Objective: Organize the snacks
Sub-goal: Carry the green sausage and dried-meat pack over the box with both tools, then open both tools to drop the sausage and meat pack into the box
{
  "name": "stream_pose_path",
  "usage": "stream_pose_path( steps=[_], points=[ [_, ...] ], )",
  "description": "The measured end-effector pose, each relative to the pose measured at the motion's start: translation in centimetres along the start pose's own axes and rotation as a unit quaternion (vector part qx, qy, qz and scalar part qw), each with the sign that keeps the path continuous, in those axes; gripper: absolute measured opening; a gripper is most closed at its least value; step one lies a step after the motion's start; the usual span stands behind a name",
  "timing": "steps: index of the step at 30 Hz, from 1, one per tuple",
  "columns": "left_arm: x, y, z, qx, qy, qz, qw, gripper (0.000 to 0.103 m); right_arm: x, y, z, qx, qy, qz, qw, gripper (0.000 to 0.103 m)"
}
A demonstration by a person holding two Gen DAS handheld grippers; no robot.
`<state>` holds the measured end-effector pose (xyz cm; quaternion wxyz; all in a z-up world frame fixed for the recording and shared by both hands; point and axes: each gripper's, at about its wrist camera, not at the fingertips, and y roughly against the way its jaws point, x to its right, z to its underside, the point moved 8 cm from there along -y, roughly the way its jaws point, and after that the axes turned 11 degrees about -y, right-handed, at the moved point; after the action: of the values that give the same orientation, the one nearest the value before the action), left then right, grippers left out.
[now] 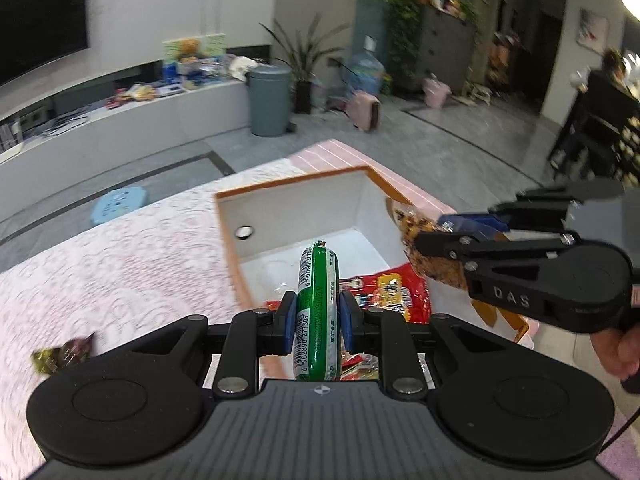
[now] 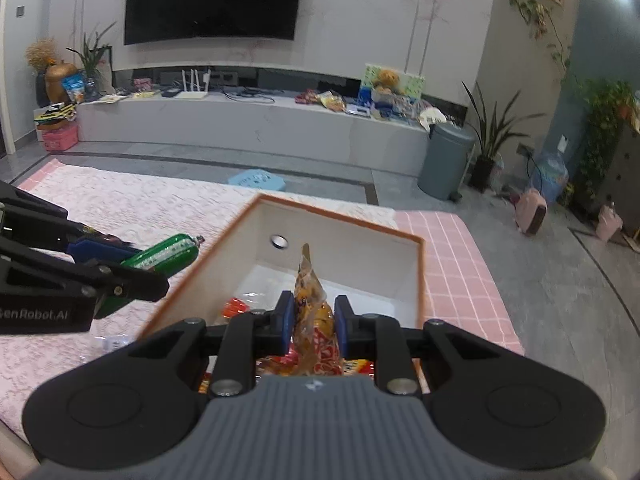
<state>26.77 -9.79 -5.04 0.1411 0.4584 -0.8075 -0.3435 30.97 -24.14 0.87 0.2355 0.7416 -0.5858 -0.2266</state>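
Your left claw (image 1: 318,322) grips a green sausage (image 1: 318,312); your right claw (image 2: 314,326), marked "DAS", grips a clear snack packet (image 2: 310,304).

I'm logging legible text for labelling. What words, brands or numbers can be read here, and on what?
"DAS": on the right gripper body, left wrist view.
"GenRobot.AI", first letter cut off: on the left gripper body.
"6 902890 277309": barcode digits on the green sausage.
Other sausage print, the orange snack packet and the red packets in the box: too blurred.

Pink lace-covered table (image 1: 132,256), orange-rimmed white box (image 1: 296,188) on it, perhaps a candy wrapper (image 1: 64,354) nearby
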Motion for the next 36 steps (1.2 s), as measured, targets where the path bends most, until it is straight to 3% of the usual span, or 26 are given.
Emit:
stream_pose_path(
  steps=[6,14,26,36],
  points=[
    [0.9,-4.3,-0.1,-0.029,-0.051,0.007,0.9982,0.024,2.3,-3.7,-0.4,-0.024,-0.001,0.0,1.0,0.019],
    [0.9,-8.2,0.8,-0.061,-0.11,-0.014,0.992,0.024,2.7,-8.3,0.6,-0.052,0.023,0.015,0.998,0.019],
    [0.3,-9.9,2.7,-0.085,-0.095,-0.008,0.9918,0.024,2.5,-11.6,1.2,-0.078,0.051,0.021,0.995,0.019],
    [0.1,-8.6,2.2,-0.073,-0.083,0.001,0.9938,0.031,1.9,-11.3,0.8,-0.089,0.027,0.007,0.996,0.022]
  ],
)
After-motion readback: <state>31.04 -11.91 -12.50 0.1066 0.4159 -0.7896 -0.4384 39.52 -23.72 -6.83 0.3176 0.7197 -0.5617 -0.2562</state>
